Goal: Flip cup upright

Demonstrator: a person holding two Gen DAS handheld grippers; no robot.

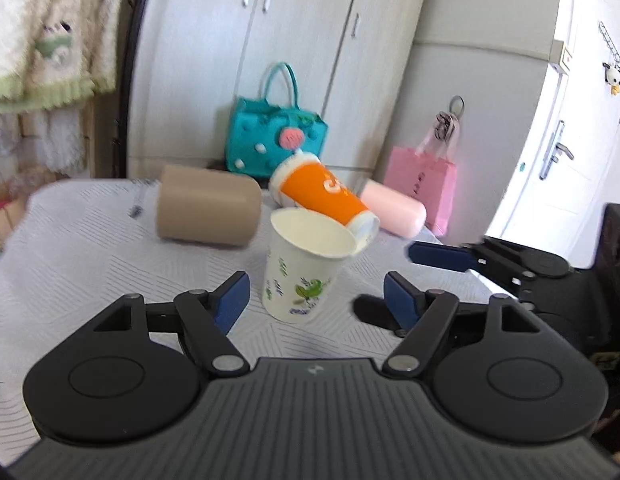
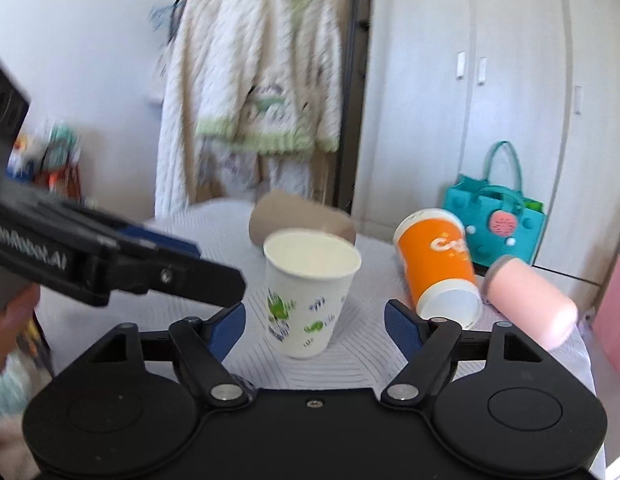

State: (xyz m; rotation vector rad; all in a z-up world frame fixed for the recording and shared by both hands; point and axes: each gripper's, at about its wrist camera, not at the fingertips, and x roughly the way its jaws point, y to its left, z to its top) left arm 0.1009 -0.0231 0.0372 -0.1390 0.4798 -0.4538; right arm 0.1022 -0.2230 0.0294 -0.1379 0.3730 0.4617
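From my left wrist camera, left to right: a tan cup (image 1: 208, 210) lies on its side on the surface (image 1: 70, 264), then the white paper cup (image 1: 306, 268) stands mouth-up, an orange cup (image 1: 324, 196) tipped over behind it and a pink cup (image 1: 394, 208) lying beyond. My left tongs (image 1: 316, 300) are spread wide, holding nothing, the white cup just ahead between the fingers. My right tongs (image 2: 315, 330) are likewise wide open and empty, facing the same cup.
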